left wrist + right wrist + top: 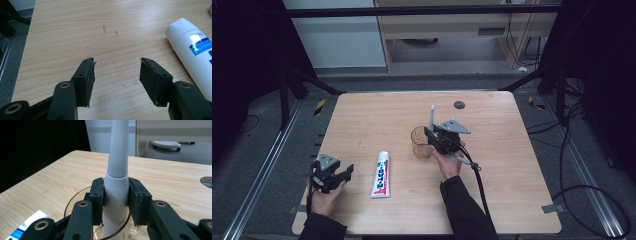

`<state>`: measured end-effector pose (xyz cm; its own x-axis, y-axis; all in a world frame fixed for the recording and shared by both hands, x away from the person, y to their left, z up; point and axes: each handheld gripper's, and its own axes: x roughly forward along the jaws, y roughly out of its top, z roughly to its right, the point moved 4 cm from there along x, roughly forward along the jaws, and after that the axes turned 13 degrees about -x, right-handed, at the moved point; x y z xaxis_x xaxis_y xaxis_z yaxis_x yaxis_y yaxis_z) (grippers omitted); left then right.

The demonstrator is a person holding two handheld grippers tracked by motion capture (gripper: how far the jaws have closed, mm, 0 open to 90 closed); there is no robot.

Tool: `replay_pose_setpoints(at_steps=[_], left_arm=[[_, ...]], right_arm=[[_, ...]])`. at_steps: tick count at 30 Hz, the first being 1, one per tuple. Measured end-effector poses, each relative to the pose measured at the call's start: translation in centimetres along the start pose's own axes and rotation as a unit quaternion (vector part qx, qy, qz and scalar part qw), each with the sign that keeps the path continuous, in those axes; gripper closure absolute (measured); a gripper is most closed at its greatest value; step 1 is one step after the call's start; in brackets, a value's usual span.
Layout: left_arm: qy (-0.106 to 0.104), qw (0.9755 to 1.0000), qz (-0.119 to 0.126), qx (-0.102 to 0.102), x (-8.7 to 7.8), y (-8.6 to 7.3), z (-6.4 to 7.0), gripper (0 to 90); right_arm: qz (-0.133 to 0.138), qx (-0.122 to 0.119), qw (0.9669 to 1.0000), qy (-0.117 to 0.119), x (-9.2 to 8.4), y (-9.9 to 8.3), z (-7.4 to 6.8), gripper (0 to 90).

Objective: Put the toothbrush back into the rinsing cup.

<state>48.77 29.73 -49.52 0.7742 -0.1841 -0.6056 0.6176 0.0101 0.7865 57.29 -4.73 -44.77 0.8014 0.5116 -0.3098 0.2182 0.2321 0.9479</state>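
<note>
1. Pale wood-grain table [377, 115] from the high view, with dark floor and cables around it. My right gripper [432, 136] holds a white toothbrush [431, 116] upright at the rim of a clear amber cup [420, 142] near the table's middle. My left gripper [343, 173] rests at the near left edge, and a white toothpaste tube [381, 174] lies flat between my two hands. I judge the cup light and easy to tip: if I swing the brush sideways against its wall, it could slide or fall over

2. Left gripper view: matt laminate with a few faint scratches. My left gripper [117, 72] has its jaws wide apart with nothing between them; the black pads [88, 77] look rubbery and worn at the tips. The tube [192, 47] lies just to one side, smooth and glossy, with a ribbed white cap and blue print. Reaching carelessly from here, I could nudge the round tube and set it rolling

3. Right gripper view: my right gripper [115, 197] is clamped on the toothbrush [116, 187] at its thick round handle, which narrows to a slim smooth neck above. The lower end stands inside the cup [75, 202], a thin transparent plastic with a round rim. The handle is slick and tapered, so I think a loose grip could let it slip or tilt; letting go too high might make it drop hard and topple the cup
</note>
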Motion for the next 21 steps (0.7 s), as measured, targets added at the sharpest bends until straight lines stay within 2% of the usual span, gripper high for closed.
replay_pose_setpoints(at_steps=[11,21], left_arm=[[-0.001,1.0,0.0,-0.001,-0.06,0.01,-0.03,44.8],[-0.001,1.0,0.002,-0.002,-0.11,0.03,-0.01,44.8]], right_arm=[[-0.003,-0.002,0.9999,0.013,-0.29,-0.03,-0.36,65.6],[-0.005,-0.006,0.9999,0.014,-0.47,0.03,-0.5,62.1]])
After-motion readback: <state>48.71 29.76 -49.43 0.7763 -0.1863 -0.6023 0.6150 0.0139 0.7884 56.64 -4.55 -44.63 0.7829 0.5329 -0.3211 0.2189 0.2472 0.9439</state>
